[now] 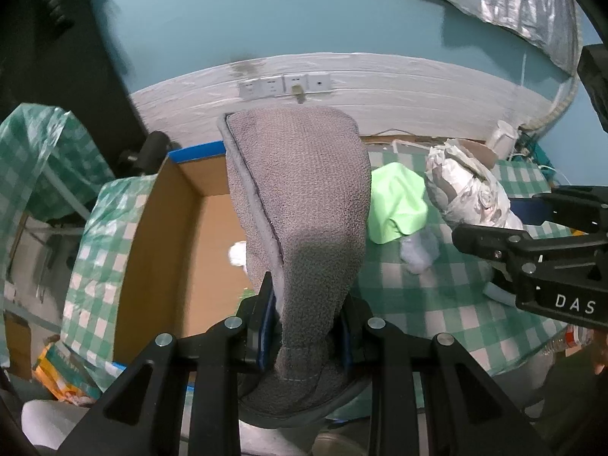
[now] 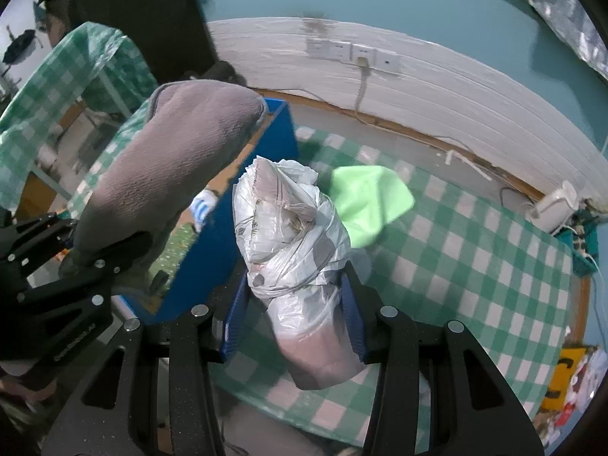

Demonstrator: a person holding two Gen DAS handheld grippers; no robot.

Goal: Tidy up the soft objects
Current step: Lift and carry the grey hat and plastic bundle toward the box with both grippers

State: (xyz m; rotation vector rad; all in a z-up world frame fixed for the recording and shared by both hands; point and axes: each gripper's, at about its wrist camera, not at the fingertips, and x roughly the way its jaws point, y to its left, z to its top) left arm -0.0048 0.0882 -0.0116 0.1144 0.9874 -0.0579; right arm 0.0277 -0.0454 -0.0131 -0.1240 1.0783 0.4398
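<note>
Here, a grey slipper (image 1: 300, 197) of fleecy cloth is standing up between the blue pads of the left tongs (image 1: 304, 326), which are clamping it near its heel, toe pointing away. It is hanging above the near edge of an open cardboard box (image 1: 178, 235) with blue outer walls. Inside the box, a small white item (image 1: 237, 254) is lying on the brown floor, partly hidden by the slipper.

To the right, the right tongs (image 2: 296, 319) are gripping a plastic-wrapped bundle (image 2: 292, 235), a soft thing bound in crinkled, translucent white film with grey patches. The bundle is rising upright from between the blue pads, just beside the blue box wall and raised above the surface (image 2: 475, 258), which is wearing a green and white checked cloth.

Beyond the bundle, a light green cloth (image 2: 368, 201) is lying crumpled on the checks. In the left wrist view, a small pale blue-grey tuft (image 1: 420, 252) is sitting near the green cloth, on the surface.

Further back, a white panelled strip of wall is carrying a row of sockets (image 1: 285, 85), and a teal wall is rising above it. A white appliance (image 2: 554, 205) is standing at the far right corner.
</note>
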